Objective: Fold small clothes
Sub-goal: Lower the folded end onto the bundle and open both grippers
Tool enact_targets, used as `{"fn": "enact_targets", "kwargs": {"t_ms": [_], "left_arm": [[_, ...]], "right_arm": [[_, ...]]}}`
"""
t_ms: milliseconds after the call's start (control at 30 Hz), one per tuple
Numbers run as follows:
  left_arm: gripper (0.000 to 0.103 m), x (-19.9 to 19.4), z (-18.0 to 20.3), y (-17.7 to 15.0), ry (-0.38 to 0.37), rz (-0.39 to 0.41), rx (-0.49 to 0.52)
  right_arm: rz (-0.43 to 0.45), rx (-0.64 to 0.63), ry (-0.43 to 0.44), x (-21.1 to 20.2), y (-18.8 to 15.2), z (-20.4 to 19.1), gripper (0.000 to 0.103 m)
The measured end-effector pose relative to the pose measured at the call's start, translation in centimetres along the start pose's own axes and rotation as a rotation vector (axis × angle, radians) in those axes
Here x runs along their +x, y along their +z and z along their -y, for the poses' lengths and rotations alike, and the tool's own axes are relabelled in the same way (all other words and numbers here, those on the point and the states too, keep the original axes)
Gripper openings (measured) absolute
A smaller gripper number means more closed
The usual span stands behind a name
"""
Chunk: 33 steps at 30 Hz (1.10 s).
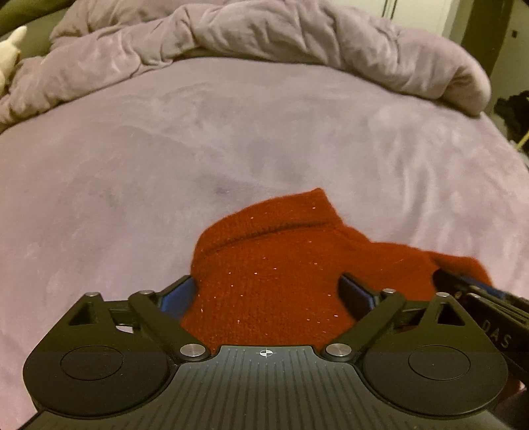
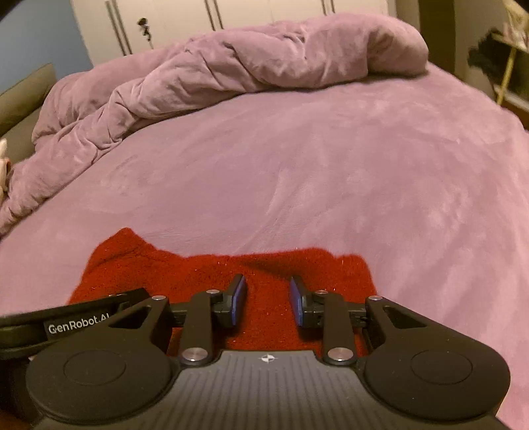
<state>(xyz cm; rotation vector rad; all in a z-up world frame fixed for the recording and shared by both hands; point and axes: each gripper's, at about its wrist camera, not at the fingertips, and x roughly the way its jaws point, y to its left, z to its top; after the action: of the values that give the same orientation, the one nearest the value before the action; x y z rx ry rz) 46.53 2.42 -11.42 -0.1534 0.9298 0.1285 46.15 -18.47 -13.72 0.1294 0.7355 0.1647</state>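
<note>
A small red knitted garment [image 1: 274,264] with sparkly threads lies on the purple bed cover [image 1: 231,139]. My left gripper [image 1: 269,291] is open wide, its blue-padded fingers [image 1: 180,297] astride the left part of the garment, which bunches up between them. My right gripper [image 2: 268,301] is open, its blue pads [image 2: 239,299] a little apart, just above the right part of the same garment [image 2: 205,274]. The right gripper's tip also shows at the right edge of the left wrist view [image 1: 472,287], and the left gripper's body shows at the left of the right wrist view [image 2: 76,317].
A crumpled purple duvet [image 2: 231,63] is heaped along the far side of the bed. White wardrobe doors [image 2: 185,23] stand behind it. A pale soft toy [image 1: 8,53] sits at the far left. Dark clutter [image 1: 515,109] lies beyond the bed's right edge.
</note>
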Motion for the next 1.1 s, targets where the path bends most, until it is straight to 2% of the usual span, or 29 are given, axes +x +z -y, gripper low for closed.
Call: {"fn": "enact_targets", "kwargs": {"t_ms": [133,233,333,467,533,633,867,1100], "left_arm": [[0.100,-1.4,-0.2,-0.4,-0.006,0.005,0.001],[0.099,-5.0,-1.7,-1.7,-0.089,0.029,-0.013],[0.099,-10.1,-3.8,-5.3,-0.145,0.065,-0.029],[0.099,-14.5,-5.4,-10.4,-0.156,0.053,-0.039],[0.099,-15.3,-5.4,-11.8,-0.148,0.028,-0.018],[0.100,-15.4,-5.2,-13.0,-0.141,-0.012,-0.008],[0.100,-15.9,-4.1,-13.1,-0.077,-0.002,0.061],[0.100,-15.1,-4.1,-13.4,-0.067,-0.014,0.092]], "right_arm": [[0.053,0.004,0.022,-0.9,-0.8,0.3,0.028],[0.064,-0.054,0.023,-4.5,-1.6,-0.4,0.030],[0.121,-0.088,0.073,-10.8,-4.5,-0.3,0.032],[0.116,-0.093,0.122,-16.7,-9.9,0.0,0.032],[0.077,-0.107,0.099,-17.1,-11.9,-0.1,0.032],[0.047,-0.136,0.073,-16.7,-13.0,-0.4,0.032],[-0.011,-0.168,0.030,-16.6,-13.0,-1.2,0.032],[-0.041,-0.202,-0.001,-15.5,-13.2,-1.6,0.034]]}}
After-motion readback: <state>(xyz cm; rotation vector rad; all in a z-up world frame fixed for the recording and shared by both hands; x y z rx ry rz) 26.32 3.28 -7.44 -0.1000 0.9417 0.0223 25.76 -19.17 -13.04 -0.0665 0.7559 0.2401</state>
